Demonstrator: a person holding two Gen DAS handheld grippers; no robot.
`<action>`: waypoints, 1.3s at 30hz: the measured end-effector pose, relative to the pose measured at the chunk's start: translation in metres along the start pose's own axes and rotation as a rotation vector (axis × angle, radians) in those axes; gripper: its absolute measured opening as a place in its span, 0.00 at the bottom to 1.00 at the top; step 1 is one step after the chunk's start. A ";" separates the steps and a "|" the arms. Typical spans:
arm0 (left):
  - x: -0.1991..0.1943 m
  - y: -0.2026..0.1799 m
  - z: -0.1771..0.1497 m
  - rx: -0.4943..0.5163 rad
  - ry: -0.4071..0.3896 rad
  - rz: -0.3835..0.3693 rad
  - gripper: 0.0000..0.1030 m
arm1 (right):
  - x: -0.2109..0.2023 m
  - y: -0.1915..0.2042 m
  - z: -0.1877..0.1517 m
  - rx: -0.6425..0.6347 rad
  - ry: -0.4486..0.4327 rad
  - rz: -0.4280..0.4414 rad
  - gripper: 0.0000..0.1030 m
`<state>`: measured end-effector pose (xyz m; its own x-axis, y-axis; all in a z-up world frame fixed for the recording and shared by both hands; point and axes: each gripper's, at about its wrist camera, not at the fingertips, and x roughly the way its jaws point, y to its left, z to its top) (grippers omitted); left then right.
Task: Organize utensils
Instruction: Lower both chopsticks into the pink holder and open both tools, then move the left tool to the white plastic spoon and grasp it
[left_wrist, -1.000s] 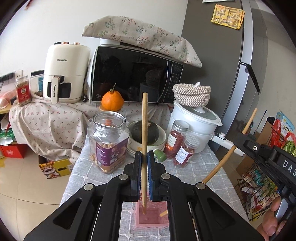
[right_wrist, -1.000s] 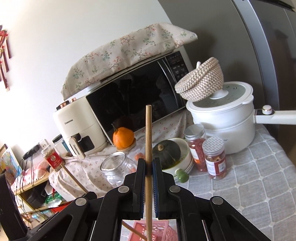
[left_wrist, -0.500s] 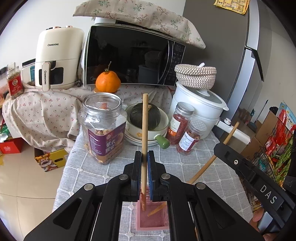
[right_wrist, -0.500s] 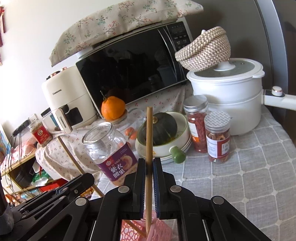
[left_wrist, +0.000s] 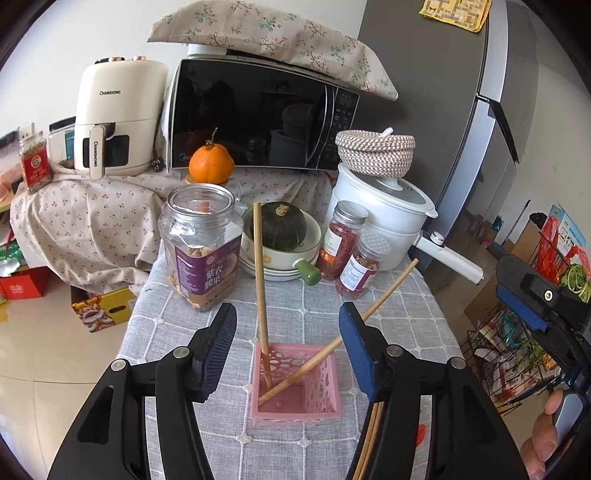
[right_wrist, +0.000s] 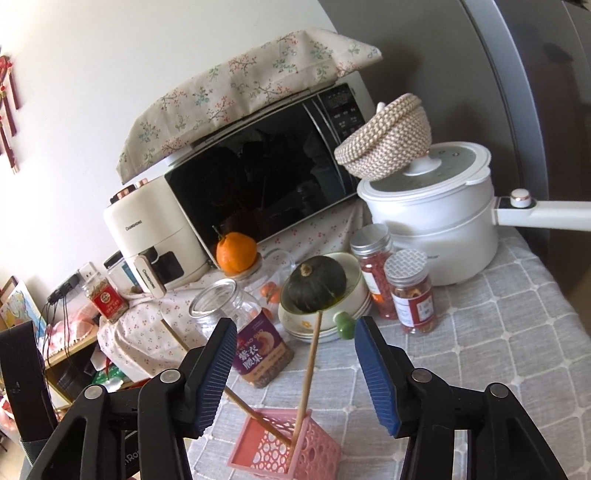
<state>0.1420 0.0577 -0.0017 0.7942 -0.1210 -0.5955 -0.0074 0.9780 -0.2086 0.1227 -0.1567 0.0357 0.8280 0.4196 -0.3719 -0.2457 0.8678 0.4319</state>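
White wall (left_wrist: 66, 44), grey fridge (left_wrist: 461, 122) (right side), beige tiled floor (left_wrist: 44, 369).

Grey checked tablecloth (left_wrist: 388, 317) under pink basket (left_wrist: 321, 391), jars (left_wrist: 201, 243), pot (left_wrist: 384, 210).

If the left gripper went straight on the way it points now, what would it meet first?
Probably the upright chopstick standing in the pink basket, which sits between the opening jaws of the left gripper; depth is uncertain.

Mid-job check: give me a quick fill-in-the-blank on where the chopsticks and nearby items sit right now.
1. Both chopsticks stand in the pink ____.
2. The orange sits in front of the ____.
3. The dark green squash rests in a ____.
4. The woven basket sits on the white ____.

Missing words: basket; microwave; bowl; pot
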 end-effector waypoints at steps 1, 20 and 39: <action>-0.004 -0.003 -0.003 0.005 0.003 0.000 0.65 | -0.007 -0.002 0.000 0.000 0.003 -0.014 0.62; 0.005 -0.039 -0.083 0.223 0.378 0.021 0.81 | -0.046 -0.079 -0.053 0.036 0.350 -0.353 0.79; 0.090 -0.123 -0.120 0.222 0.612 -0.148 0.37 | -0.050 -0.145 -0.072 0.149 0.503 -0.430 0.79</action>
<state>0.1417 -0.0935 -0.1228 0.2885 -0.2675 -0.9194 0.2528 0.9474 -0.1964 0.0804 -0.2840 -0.0674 0.4924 0.1489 -0.8575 0.1549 0.9545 0.2548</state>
